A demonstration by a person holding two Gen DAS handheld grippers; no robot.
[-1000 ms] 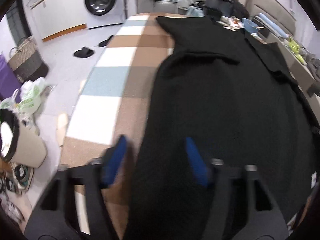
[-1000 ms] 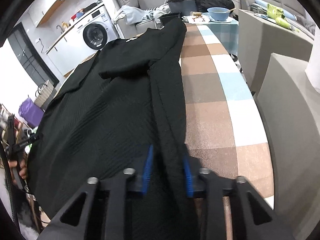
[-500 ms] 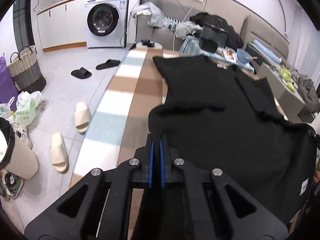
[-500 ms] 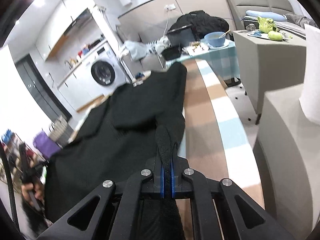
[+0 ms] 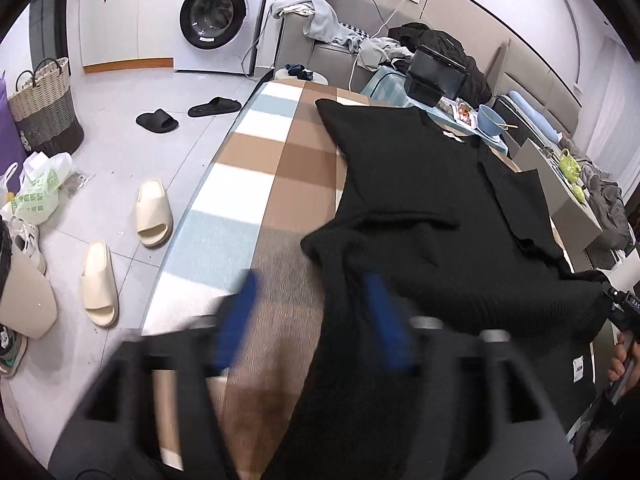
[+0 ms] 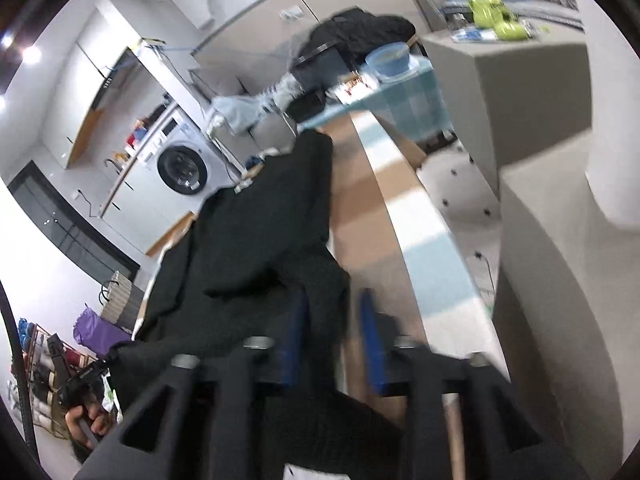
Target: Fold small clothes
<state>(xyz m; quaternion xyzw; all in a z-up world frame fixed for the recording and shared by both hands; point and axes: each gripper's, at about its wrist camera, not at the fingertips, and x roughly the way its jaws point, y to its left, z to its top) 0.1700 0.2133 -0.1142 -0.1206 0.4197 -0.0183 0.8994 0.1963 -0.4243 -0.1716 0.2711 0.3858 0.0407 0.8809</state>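
Both of my tongs are standing open now; a moment ago each one was pinched shut on the black cloth. My left tongs [image 5: 312, 320] are spreading wide, with one blue finger [image 5: 236, 320] over the bare table and the other over the cloth edge. My right tongs [image 6: 332, 340] are also apart, with the cloth edge lying between the fingers. Both views are blurring.

I am looking at the biggest thing first, the long table [image 5: 256, 184] with its brown, white and light blue squares. The black top [image 5: 420, 216] is lying flat along it, touching the cover. One sleeve is folding in across the middle, and the near edge on the left side is bunching up more than before. A small white tag [image 5: 579, 369] is showing near the hem.

Around the table the grey floor [image 5: 120, 128] is spreading out. A washing machine [image 5: 218, 16] is standing at the far wall. A grey sofa [image 5: 332, 56] is holding loose clothes. Two cream slippers [image 5: 152, 214] and two black slippers [image 5: 157, 121] are lying on the floor.

A woven basket [image 5: 44, 108] is standing near the left wall; I cannot tell what is in it. A blue bowl [image 5: 491, 119] is sitting past the far end of the table, with a stick resting in it. A black box [image 5: 434, 78] is open beside it.
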